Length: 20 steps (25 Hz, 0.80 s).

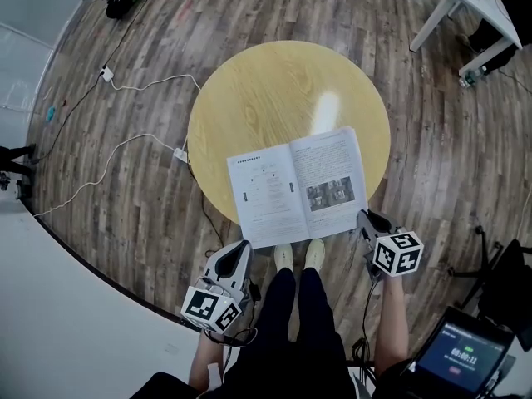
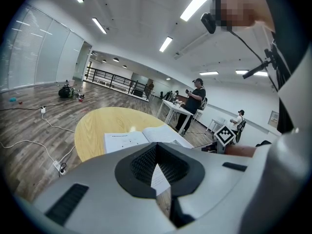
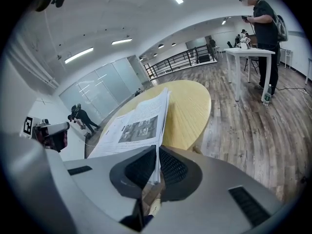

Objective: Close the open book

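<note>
Right-hand pages pinched, ready for the fold-over

The open book (image 1: pixel 295 185) lies face-up on the near side of the round wooden table (image 1: pixel 249 90), its bottom edge overhanging towards the person, which looks like what gives the jaws room to get under the paper. The right gripper (image 1: pixel 364 219) is clamped narrow on the lower outer corner of the right-hand pages (image 3: pixel 141 121), lifting that stack off the tabletop to swing it across the spine. The left gripper (image 1: pixel 241 252) hangs by the book's near left corner, jaws drawn together on nothing, probably waiting to steady the left half.
</note>
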Tool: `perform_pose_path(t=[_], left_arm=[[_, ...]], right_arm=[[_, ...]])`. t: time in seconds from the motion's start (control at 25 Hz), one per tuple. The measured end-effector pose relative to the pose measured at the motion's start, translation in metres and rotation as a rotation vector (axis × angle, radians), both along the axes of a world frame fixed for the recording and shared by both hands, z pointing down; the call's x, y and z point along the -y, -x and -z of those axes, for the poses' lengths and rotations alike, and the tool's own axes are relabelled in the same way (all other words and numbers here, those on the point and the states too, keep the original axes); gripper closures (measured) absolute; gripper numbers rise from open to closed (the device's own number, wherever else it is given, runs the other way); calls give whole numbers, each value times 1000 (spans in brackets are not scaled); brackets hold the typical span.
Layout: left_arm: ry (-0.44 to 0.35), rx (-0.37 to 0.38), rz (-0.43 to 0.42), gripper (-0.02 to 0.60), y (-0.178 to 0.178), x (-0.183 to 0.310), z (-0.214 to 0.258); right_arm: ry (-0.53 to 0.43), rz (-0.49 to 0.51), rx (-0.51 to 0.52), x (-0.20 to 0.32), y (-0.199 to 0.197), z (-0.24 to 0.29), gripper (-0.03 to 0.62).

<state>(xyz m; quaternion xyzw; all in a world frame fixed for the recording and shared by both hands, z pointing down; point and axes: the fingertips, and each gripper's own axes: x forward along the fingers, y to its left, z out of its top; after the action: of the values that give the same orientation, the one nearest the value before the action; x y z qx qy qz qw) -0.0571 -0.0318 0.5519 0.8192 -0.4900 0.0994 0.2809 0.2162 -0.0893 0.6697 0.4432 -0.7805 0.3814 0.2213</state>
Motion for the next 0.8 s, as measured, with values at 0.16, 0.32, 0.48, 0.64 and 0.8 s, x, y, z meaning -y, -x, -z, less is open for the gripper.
perform_pose_path(t=[0.16,0.32,0.48,0.64,0.8], left_arm=[[-32,-1,20,583,5,-1,12],[-65,-8,38,583,12,-3,27],[-105,-11,58,583,20,-5,47],[-137,-21,84,583,28,-10,65],[-166,-21,99,583,35,-17,79]], right_arm=[[-24,15,3,1,5,19,568],[-49,38,7,0,12,41,569],[-76,66,11,-1,23,64,571],[-99,92,31,-4,37,83,571],[-121,114,47,-10,54,99,571]])
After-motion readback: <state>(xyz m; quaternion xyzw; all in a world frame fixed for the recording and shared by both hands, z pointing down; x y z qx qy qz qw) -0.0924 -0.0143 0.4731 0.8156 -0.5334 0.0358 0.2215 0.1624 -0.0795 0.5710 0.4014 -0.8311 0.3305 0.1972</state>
